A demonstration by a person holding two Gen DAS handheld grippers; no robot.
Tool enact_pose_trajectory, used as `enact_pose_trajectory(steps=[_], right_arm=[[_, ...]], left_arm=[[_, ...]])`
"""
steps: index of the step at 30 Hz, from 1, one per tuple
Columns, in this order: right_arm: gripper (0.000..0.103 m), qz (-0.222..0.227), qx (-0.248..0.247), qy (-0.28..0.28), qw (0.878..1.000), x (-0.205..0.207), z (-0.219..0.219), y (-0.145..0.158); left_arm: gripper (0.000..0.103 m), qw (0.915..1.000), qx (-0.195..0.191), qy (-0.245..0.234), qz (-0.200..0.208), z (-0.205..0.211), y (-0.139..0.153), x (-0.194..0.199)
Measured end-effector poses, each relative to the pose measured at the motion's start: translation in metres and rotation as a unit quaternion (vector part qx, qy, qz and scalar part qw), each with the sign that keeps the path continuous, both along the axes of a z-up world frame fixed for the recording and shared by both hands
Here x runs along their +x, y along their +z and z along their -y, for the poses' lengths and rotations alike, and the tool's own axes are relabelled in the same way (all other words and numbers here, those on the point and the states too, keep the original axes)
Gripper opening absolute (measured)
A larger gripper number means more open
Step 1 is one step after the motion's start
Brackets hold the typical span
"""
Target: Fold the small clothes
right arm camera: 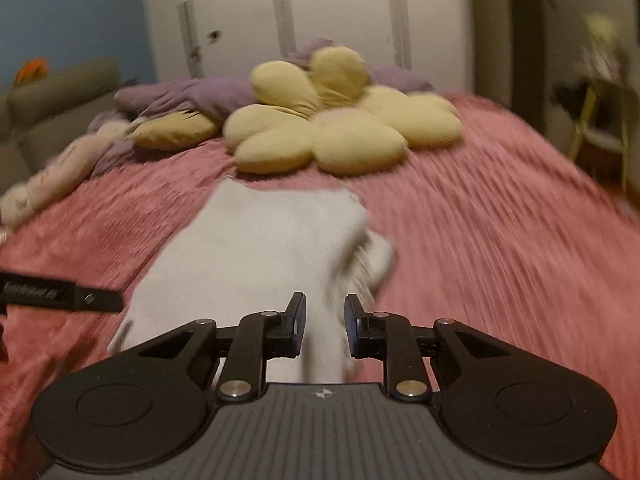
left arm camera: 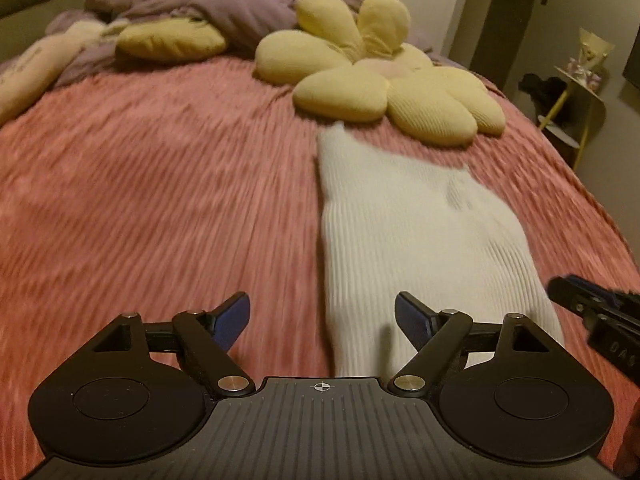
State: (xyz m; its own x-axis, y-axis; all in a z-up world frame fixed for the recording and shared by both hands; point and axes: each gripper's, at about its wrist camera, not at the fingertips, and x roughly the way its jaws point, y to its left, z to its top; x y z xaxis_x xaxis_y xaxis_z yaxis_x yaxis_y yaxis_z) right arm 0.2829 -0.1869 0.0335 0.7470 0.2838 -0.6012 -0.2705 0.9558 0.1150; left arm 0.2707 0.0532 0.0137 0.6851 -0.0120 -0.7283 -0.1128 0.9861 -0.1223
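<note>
Pink ribbed bedspread covers the bed, with a yellow flower-shaped cushion and a rumpled purple duvet at the far end. White ribbed knit garment lies on the bedspread, running from just below the cushion down toward both cameras. Left tongs spread wide, nothing between the blue pads; the left pad sits over bare bedspread, the right pad over the garment's near end, contact not clear. Right tongs narrow, a small gap showing, with white fabric of the garment running between the fingers; blur hides whether the pads press on it, so grip cannot be told. Garment's right edge looks bunched or lifted in the right wrist view. Left wrist view alone shows the right tongs entering from the right edge beside the garment, plus a yellow-legged side table by the wall, sharp here. Right wrist view alone shows a grey sofa and blue wall on the left, and one finger of the left tongs poking in from the left edge.
</note>
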Motion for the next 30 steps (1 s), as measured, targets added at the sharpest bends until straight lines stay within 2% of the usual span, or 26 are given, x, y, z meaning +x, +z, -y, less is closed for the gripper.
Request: enact_pose_trajectory(steps=[3,5,10,12,15,17,21,27,30], right_arm=[[0.02,0.016,-0.042,0.02,0.999,0.031,-0.023,0.001],[0.02,0.015,-0.061,0.021,0.998,0.054,-0.034,-0.003],[0.02,0.023,-0.124,0.012,0.992,0.099,-0.055,-0.022],[0.02,0.017,-0.115,0.002,0.993,0.113,-0.057,-0.027],[0.021,0.008,-0.115,-0.003,0.993,0.126,-0.06,-0.041],[0.026,0.002,-0.128,-0.004,0.992,0.133,-0.06,-0.053],[0.036,0.01,-0.118,-0.011,0.993,0.136,-0.051,-0.068],[0.041,0.037,-0.132,-0.016,0.99,0.131,-0.054,-0.08],[0.048,0.034,-0.124,-0.02,0.992,0.133,-0.05,-0.079]], left_arm=[[0.094,0.9999,0.012,0.0,0.003,0.005,0.001,0.034],[0.094,0.9996,0.023,0.017,-0.001,0.008,-0.003,0.058],[0.095,0.9987,0.044,0.023,-0.009,0.02,-0.026,0.103],[0.096,0.9981,0.057,0.022,-0.011,0.025,-0.036,0.116],[0.096,0.9987,0.043,0.021,-0.016,0.027,-0.051,0.128],[0.098,0.9991,0.031,0.022,-0.02,0.026,-0.058,0.132],[0.103,0.9992,0.014,0.028,-0.026,0.022,-0.07,0.137],[0.103,0.999,0.039,0.022,-0.007,0.029,-0.076,0.135],[0.103,0.9987,0.042,0.024,-0.013,0.03,-0.072,0.135]])
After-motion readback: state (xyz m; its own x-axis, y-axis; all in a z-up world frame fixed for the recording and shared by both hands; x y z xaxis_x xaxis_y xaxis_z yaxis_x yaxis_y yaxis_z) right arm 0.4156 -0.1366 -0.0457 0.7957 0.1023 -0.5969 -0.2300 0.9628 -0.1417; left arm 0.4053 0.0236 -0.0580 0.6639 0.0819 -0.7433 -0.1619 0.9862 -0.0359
